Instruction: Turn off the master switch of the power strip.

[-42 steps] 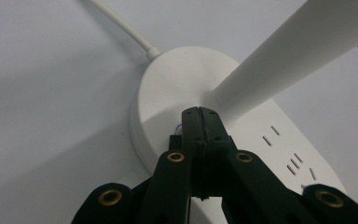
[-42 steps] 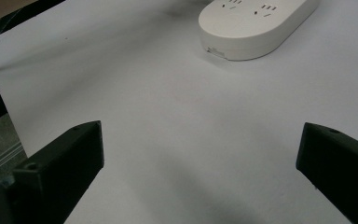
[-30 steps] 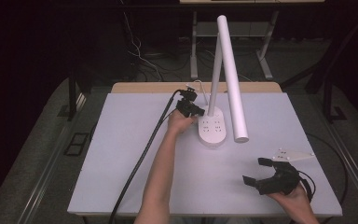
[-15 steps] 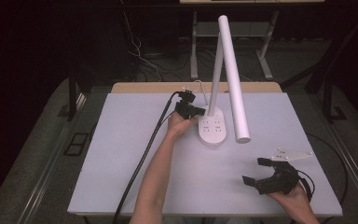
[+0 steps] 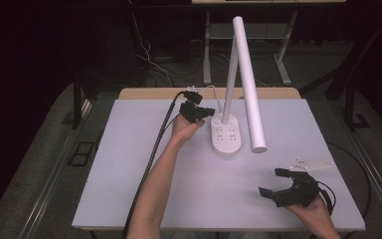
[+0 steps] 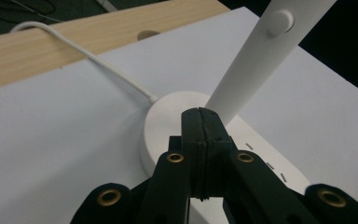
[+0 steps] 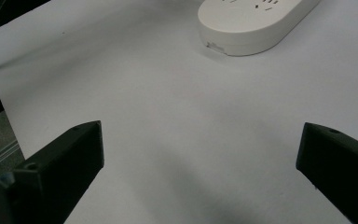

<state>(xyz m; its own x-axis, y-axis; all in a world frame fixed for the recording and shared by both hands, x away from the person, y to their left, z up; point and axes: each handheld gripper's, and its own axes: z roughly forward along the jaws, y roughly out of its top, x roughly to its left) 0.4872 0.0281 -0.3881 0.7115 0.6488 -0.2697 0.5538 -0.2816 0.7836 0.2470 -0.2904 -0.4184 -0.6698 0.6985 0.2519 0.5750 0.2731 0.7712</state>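
While the room beyond stays dark, the white tabletop (image 5: pixel 129 164) catches all the light, a pale sheet laid over a wooden top whose bare strip (image 5: pixel 144 93) shows along the far edge. On it, toward the far middle, stands a white desk lamp (image 5: pixel 243 79): an oval base (image 5: pixel 227 135) with socket slots in its top, a slanted stem rising from the base's far end, and a long tube head angled down past the base's right side. A white cord (image 6: pixel 88 53) runs from the base's back toward the wooden strip.

Just left of the base, the left gripper (image 5: pixel 197 111) sits at the end of an outstretched forearm, its black cable (image 5: pixel 151 159) trailing back along the table toward the near edge. In the left gripper view its jaws are pressed flat together with nothing between them, the tips right by the foot of the stem.

Well to the near right of the base, the right gripper (image 5: pixel 282 184) rests low over the sheet, its jaws spread wide on bare surface; a grey three-cornered plate (image 5: pixel 311 165) shows beside it.

Behind the lamp, past the table, metal desk legs (image 5: pixel 208 47) and loose cables (image 5: pixel 146 55) stand on grey carpet (image 5: pixel 45 149).
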